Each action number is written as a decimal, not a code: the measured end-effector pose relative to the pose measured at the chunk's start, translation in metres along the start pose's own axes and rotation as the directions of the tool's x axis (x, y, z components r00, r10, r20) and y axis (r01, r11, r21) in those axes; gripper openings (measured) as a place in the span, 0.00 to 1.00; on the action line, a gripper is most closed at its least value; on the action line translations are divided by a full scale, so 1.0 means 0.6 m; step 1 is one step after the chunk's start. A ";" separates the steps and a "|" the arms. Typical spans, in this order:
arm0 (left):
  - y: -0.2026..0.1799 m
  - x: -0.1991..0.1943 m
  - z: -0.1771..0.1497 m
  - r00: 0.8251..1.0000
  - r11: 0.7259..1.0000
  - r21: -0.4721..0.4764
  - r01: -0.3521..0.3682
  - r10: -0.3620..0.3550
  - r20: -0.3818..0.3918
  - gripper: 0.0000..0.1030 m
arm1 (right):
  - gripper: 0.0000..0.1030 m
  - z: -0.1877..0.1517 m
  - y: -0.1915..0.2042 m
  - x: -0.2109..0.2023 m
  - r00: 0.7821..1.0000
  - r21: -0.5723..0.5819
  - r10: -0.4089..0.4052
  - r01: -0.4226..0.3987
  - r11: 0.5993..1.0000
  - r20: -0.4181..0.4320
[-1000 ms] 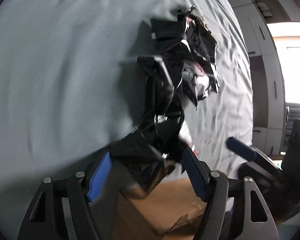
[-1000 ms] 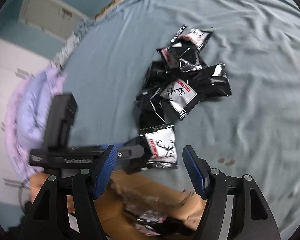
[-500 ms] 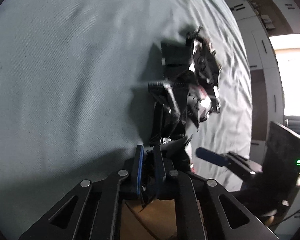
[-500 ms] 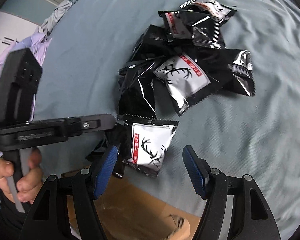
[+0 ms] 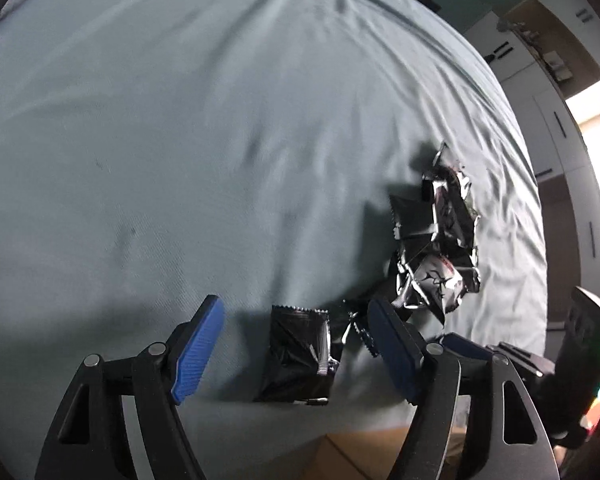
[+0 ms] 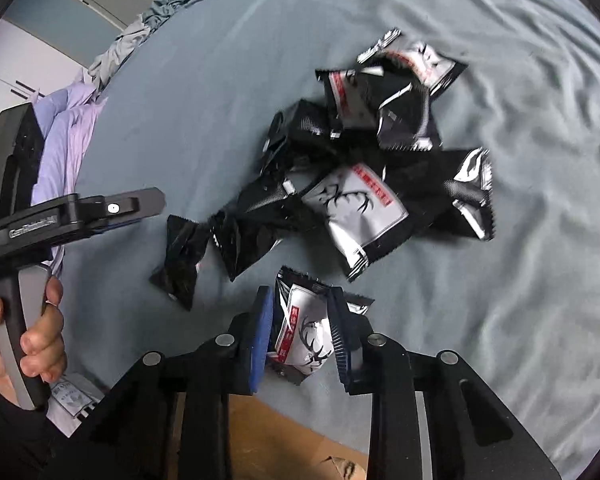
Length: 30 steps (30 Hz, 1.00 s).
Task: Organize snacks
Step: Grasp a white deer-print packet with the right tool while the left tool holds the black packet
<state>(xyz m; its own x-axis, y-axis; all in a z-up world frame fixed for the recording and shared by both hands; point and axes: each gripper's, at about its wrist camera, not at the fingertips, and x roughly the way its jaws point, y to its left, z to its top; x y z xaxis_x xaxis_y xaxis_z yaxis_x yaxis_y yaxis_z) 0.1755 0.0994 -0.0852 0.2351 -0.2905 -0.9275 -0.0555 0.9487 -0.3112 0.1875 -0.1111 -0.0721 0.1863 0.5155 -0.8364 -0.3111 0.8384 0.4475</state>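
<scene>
the right gripper (image 6: 300, 330) is closing its blue-padded jaws on a small black and white foil snack packet with a deer print and red label (image 6: 304, 328), which stands crumpled between the pads, at the near edge of the grey-blue bed sheet (image 6: 520, 240) and just above the brown cardboard box (image 6: 284, 440). the left gripper (image 5: 296, 346) is opening, and a plain black crinkled foil packet (image 5: 298, 354) lies loose on the sheet between its jaws, not touched by them. the heap of the other black and white packets (image 6: 380, 152) lies a little farther on the sheet. i judge these packets are very light, soft and puffy, with slippery foil that bends easily, so a gentle squeeze across the middle of the body should hold better than the thin sealed edge, and too much force may crush what is inside.
</scene>
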 end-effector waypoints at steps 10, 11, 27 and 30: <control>-0.054 0.077 -0.039 0.980 0.983 0.167 -0.071 0.100 -0.170 0.75 | 0.23 -0.021 0.004 0.041 0.991 -0.018 -0.061 0.060 0.998 -0.122; -0.056 0.083 -0.041 0.979 0.981 0.176 -0.081 0.112 -0.171 0.77 | 0.23 -0.023 0.012 0.042 0.992 -0.050 -0.076 0.071 0.996 -0.104; -0.082 0.075 -0.046 0.973 0.949 0.252 -0.191 0.217 -0.077 0.48 | 0.23 -0.043 0.007 0.034 0.970 -0.023 -0.169 0.168 0.986 -0.177; -0.088 0.061 -0.050 0.977 0.952 0.248 -0.181 0.203 -0.066 0.49 | 0.23 -0.053 0.007 0.022 0.968 -0.018 -0.199 0.199 0.980 -0.152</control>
<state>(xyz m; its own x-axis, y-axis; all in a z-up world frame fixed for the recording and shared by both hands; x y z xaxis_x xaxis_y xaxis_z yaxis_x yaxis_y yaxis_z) 0.1581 0.0349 -0.1089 0.1541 -0.0996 -0.9830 0.1450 0.9864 -0.0772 0.1588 -0.1064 -0.0913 0.1011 0.3053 -0.9469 -0.2842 0.9209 0.2667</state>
